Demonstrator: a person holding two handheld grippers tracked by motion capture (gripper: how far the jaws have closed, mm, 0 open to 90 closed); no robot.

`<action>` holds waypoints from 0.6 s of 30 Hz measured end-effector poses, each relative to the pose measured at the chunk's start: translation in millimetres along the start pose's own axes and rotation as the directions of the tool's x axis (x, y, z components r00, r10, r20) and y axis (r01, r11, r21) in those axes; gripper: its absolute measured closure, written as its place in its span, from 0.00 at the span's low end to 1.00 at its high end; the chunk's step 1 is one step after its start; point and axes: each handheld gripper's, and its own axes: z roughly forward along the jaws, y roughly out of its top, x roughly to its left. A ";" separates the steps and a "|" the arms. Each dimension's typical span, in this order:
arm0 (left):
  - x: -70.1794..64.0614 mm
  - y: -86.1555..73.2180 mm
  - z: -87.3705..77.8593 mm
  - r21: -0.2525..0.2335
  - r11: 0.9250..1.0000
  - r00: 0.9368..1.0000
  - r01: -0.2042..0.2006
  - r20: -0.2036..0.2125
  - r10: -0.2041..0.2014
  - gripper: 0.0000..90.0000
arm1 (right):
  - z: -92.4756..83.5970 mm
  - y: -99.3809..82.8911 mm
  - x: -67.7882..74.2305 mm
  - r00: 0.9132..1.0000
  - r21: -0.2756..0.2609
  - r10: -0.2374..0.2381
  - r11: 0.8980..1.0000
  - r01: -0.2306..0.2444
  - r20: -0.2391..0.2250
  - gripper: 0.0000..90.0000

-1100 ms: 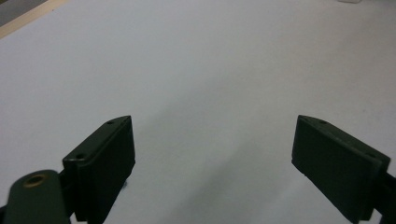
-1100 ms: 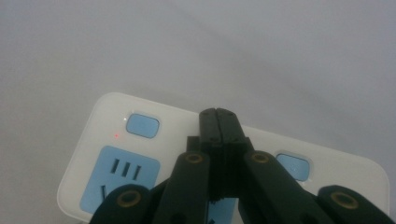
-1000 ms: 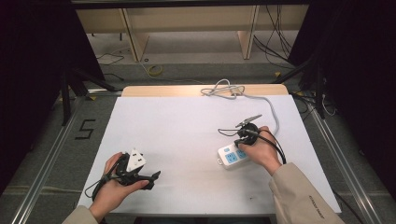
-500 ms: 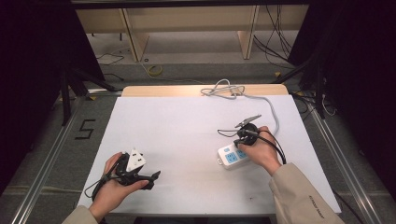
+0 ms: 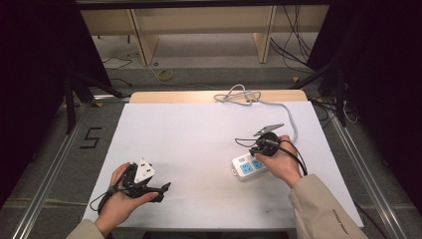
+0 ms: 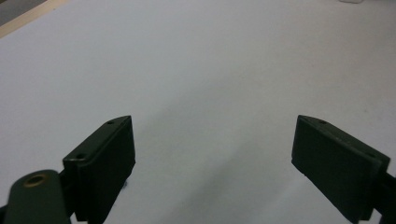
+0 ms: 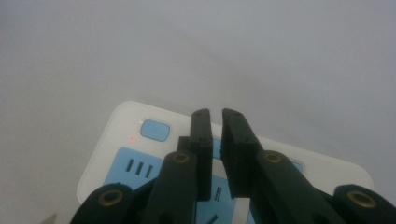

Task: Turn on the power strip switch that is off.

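A white power strip [image 5: 247, 166] with blue sockets lies flat on the right half of the white table [image 5: 199, 134]. Its grey cord [image 5: 239, 95] runs along the right side and coils at the far edge. My right gripper [image 5: 256, 149] hovers over the strip, pointing down at it. In the right gripper view its jaws [image 7: 215, 116] stand together with nothing between them, above the strip [image 7: 112, 154] near a blue button [image 7: 154, 129] and a small red light. My left gripper [image 5: 162, 191] rests at the front left, jaws wide apart [image 6: 212, 140] over bare table.
The table's wooden far edge [image 5: 169, 96] borders wooden shelving behind it. Metal rails run along both sides of the table, and a "5" mark [image 5: 91, 138] is on the floor at the left. Bare white surface lies between the two grippers.
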 end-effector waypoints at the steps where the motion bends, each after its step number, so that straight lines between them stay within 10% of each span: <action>1: 0.0 0.0 0.0 0.000 1.000 1.000 0.000 0.000 0.000 0.14 | -0.8 -0.5 0.1 1.000 -0.006 0.000 1.000 0.000 0.001 0.90; 18: 0.9 -0.5 -0.2 0.000 1.000 1.000 0.011 -0.004 -0.011 0.15 | -19.1 -9.5 7.1 0.999 -0.072 0.002 0.997 -0.005 -0.040 0.82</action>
